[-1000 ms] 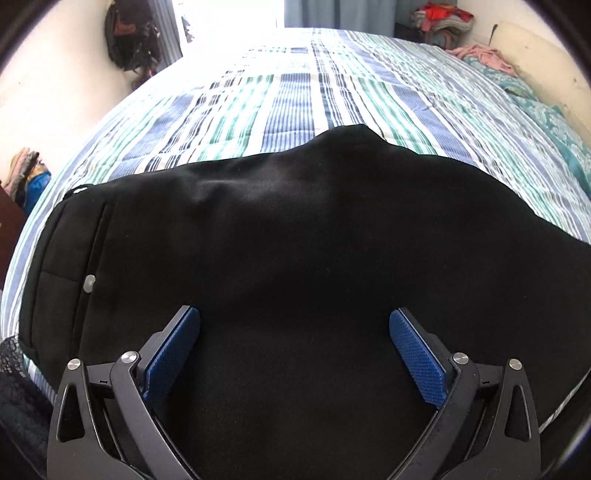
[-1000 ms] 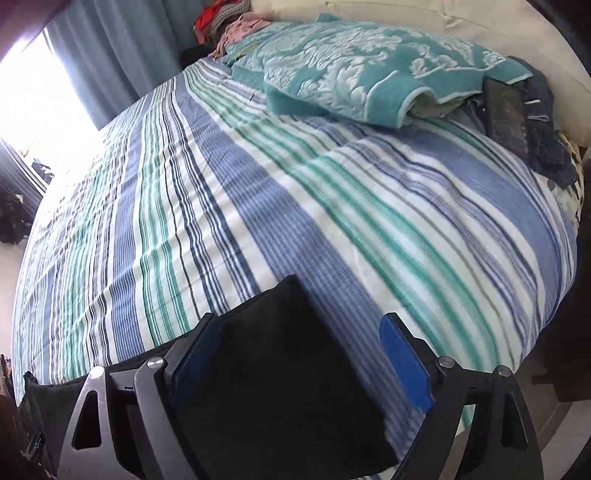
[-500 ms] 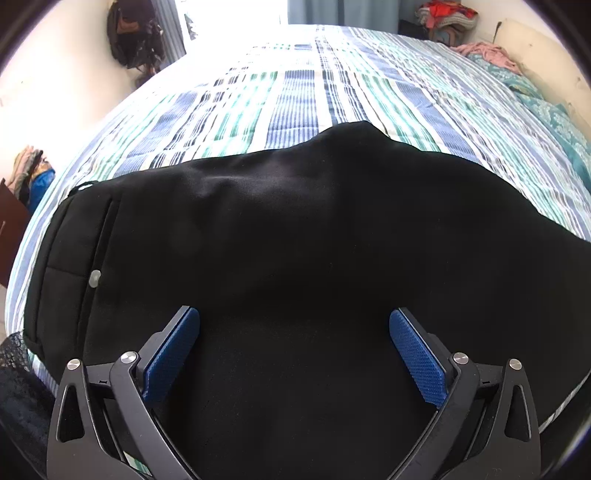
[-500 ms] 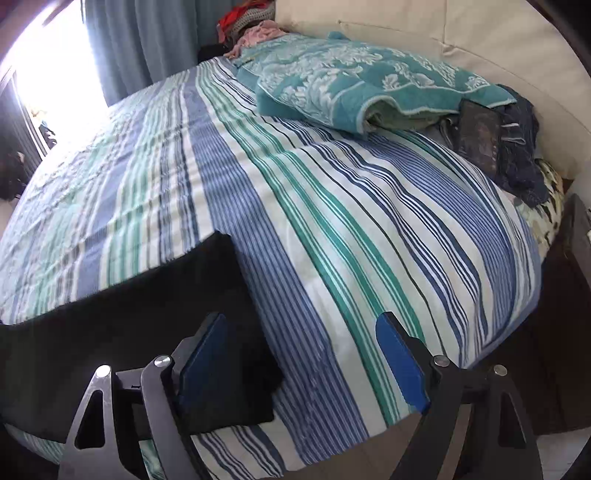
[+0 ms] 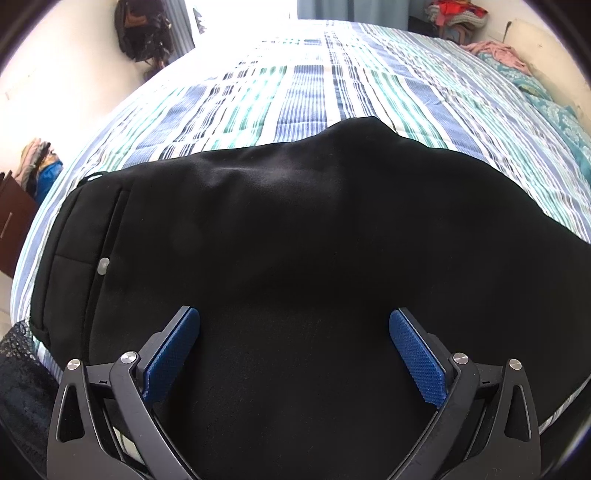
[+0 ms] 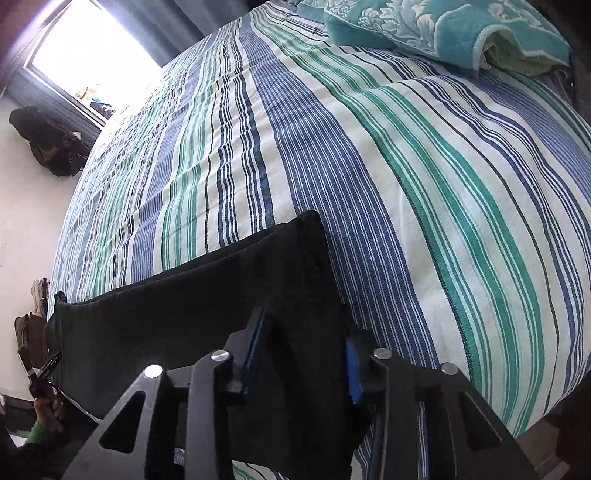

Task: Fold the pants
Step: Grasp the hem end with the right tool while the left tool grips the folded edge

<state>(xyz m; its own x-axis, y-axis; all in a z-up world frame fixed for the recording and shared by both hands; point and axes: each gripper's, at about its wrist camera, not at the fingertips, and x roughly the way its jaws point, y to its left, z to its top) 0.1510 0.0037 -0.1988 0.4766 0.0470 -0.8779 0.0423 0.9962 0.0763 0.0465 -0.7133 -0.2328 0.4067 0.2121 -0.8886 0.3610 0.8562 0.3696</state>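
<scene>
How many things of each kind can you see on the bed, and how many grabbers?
Black pants: 1
Striped bedspread: 1
Teal flowery blanket: 1
Grabbers: 2, the left gripper wide open over the pants, the right gripper closing with the pants' end between its jaws
Total: 5
</scene>
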